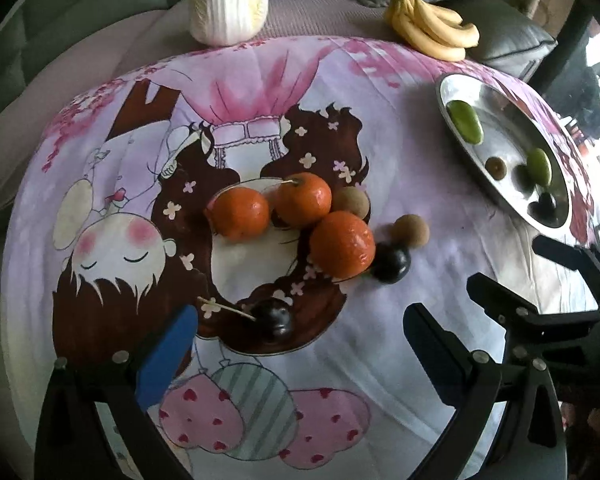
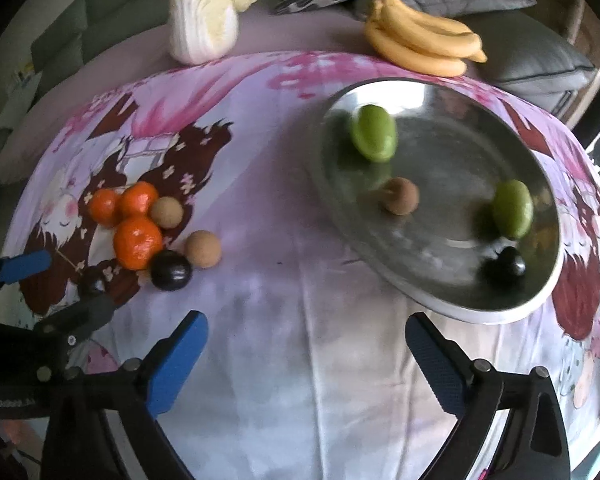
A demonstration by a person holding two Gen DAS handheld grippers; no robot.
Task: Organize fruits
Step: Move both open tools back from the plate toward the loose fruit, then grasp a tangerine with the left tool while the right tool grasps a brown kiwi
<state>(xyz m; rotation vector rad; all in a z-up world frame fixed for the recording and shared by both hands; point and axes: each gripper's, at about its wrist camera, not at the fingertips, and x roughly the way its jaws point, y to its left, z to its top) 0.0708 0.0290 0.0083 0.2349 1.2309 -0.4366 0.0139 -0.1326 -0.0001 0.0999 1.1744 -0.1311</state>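
Observation:
Three oranges point(image 1: 304, 200) point(image 2: 138, 242), two brown round fruits point(image 1: 410, 232) point(image 2: 203, 249) and two dark plums point(image 1: 392, 266) point(image 2: 171, 270) lie clustered on the printed cloth. My left gripper point(image 1: 300, 340) point(image 2: 56, 288) is open, and the nearer plum point(image 1: 274, 318) lies just ahead of its left finger. The metal tray point(image 1: 504, 136) point(image 2: 440, 152) holds two green fruits point(image 2: 374, 132), a brown one point(image 2: 400, 196) and a dark one point(image 2: 506, 266). My right gripper point(image 2: 306, 344) point(image 1: 512, 268) stands open over bare cloth, in front of the tray's near rim.
A bunch of bananas point(image 1: 432, 28) point(image 2: 420, 44) and a pale cabbage point(image 1: 230, 4) point(image 2: 204, 20) sit at the cloth's far edge. Grey cushions point(image 2: 532, 52) lie behind them. The two grippers are close side by side.

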